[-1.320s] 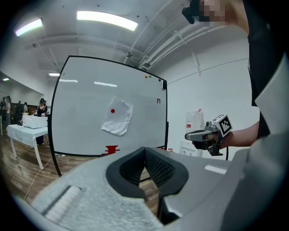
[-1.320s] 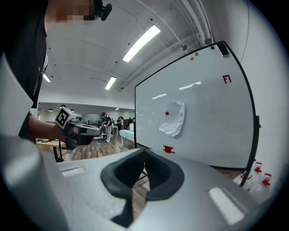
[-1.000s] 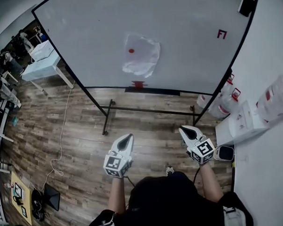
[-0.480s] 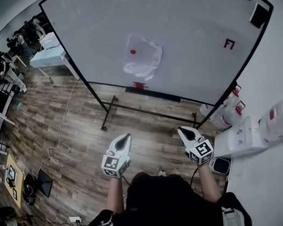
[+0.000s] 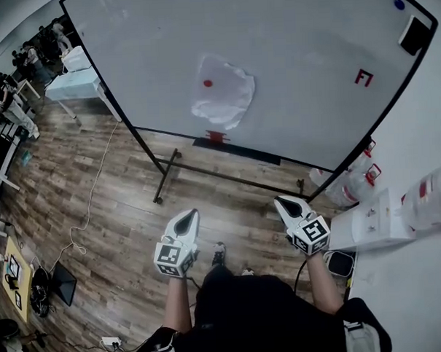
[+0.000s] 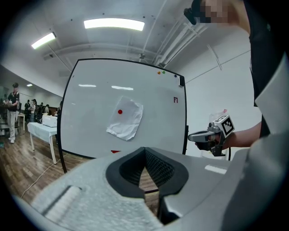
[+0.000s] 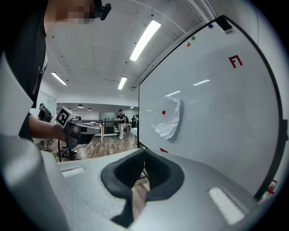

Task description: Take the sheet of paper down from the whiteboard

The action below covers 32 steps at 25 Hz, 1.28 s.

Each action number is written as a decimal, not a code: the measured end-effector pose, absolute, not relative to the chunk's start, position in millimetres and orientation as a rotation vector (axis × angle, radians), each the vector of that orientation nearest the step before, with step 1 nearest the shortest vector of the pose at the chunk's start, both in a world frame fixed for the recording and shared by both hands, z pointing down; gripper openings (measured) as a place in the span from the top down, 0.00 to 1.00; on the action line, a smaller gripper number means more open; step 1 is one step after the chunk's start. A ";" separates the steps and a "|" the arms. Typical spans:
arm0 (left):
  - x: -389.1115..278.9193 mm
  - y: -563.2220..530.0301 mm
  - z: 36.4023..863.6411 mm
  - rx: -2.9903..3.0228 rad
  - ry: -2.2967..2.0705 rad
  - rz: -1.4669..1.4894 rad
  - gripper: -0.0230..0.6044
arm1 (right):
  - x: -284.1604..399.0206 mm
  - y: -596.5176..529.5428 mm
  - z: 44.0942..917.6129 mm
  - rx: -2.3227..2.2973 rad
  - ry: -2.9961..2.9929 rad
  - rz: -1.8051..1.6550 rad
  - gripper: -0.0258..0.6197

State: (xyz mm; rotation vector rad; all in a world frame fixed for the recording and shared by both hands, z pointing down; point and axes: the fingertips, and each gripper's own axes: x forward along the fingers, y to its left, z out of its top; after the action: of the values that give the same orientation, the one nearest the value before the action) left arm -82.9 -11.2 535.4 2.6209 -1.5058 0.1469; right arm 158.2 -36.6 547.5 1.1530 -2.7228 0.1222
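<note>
Head view: the sheet of paper (image 5: 222, 90) is hanging on the whiteboard (image 5: 325, 65), crumpled, with a red magnet (image 5: 208, 83) sitting on its upper left part. The whiteboard is standing on a black frame over a wooden floor (image 5: 112, 205). The left gripper (image 5: 187, 221) and right gripper (image 5: 288, 204) are both being held low in front of the person, pointing toward the board and well apart from the paper.

Left gripper view: the left gripper (image 6: 144, 155) is showing its jaws closed together at the tips, gripping nothing. The paper (image 6: 125, 118) is appearing above the jaws on the board (image 6: 86, 122), with the magnet (image 6: 119, 112) on it. The right gripper (image 6: 202, 136) is showing at the right edge.

Right gripper view: the right gripper (image 7: 144, 157) is likewise presenting jaws meeting at the tips, with nothing between them. The paper (image 7: 170, 118) is hanging on the board (image 7: 226, 117) ahead, untouched. The left gripper (image 7: 86, 129) is showing at the left.
</note>
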 end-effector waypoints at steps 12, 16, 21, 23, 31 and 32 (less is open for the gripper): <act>-121.3 -130.8 525.8 2.704 -1.408 0.144 0.95 | 114.0 -131.2 543.9 1.227 -2.678 0.099 0.95; -125.0 -165.5 526.4 2.739 -1.372 0.172 0.95 | 103.6 -156.1 550.0 1.253 -2.664 0.123 0.95; -120.0 -202.2 528.6 2.817 -1.363 0.276 0.95 | 100.8 -184.1 555.3 1.316 -2.632 0.146 0.95; -115.8 -215.5 528.0 2.844 -1.335 0.279 0.95 | 98.5 -193.5 554.0 1.337 -2.622 0.140 0.95; -104.8 -250.4 514.7 2.946 -1.197 0.282 0.95 | 97.5 -222.4 550.1 1.448 -2.607 0.138 0.95; -104.5 -253.2 512.4 2.949 -1.199 0.282 0.95 | 96.6 -227.3 549.3 1.439 -2.611 0.133 0.95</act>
State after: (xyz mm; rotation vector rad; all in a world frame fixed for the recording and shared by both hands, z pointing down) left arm -104.5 -253.2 512.4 2.9491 -1.1985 0.2818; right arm 96.6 -227.3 549.3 1.4390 -2.6108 0.1333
